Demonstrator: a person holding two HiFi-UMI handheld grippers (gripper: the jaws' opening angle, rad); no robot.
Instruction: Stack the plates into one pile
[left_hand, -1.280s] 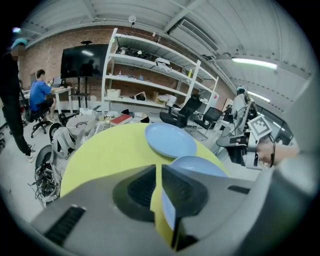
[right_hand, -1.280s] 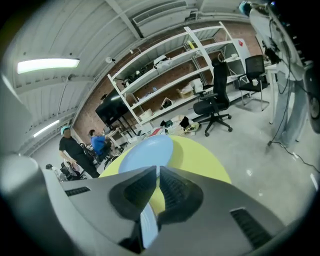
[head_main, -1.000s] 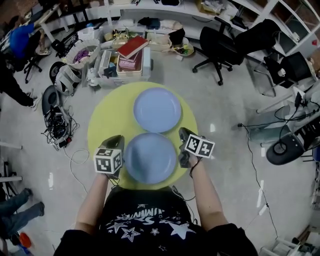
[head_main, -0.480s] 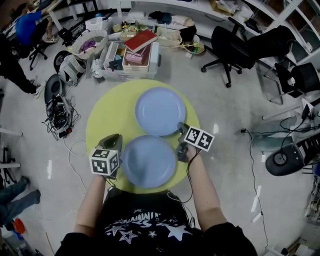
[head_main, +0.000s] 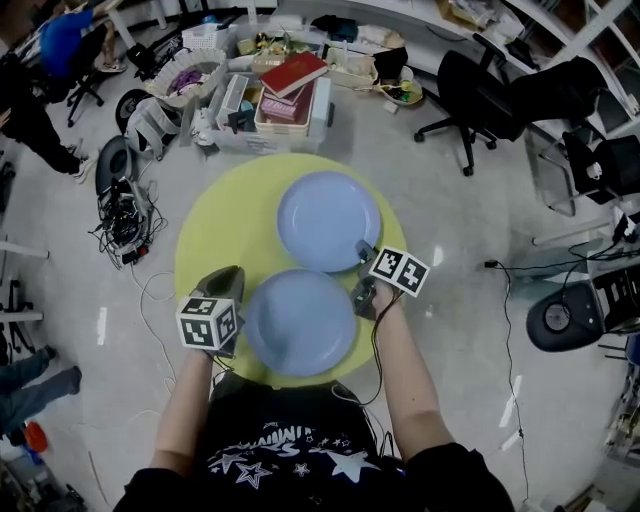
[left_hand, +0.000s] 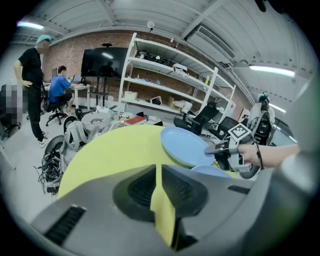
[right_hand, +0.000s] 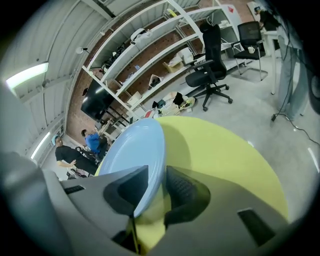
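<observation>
My right gripper (right_hand: 159, 182) has its jaws about half apart. The thin rim of the far plate (right_hand: 131, 150) stands between them, with a small gap on the right side, so they do not clamp it. My left gripper (left_hand: 156, 175) has its jaws almost together, only a narrow slit, with nothing inside. The near plate (head_main: 300, 322) lies flat between my two grippers. Both plates are round, smooth and pale blue, on a round yellow-green table (head_main: 215, 230). The pads (right_hand: 185, 187) are dark and ribbed.
</observation>
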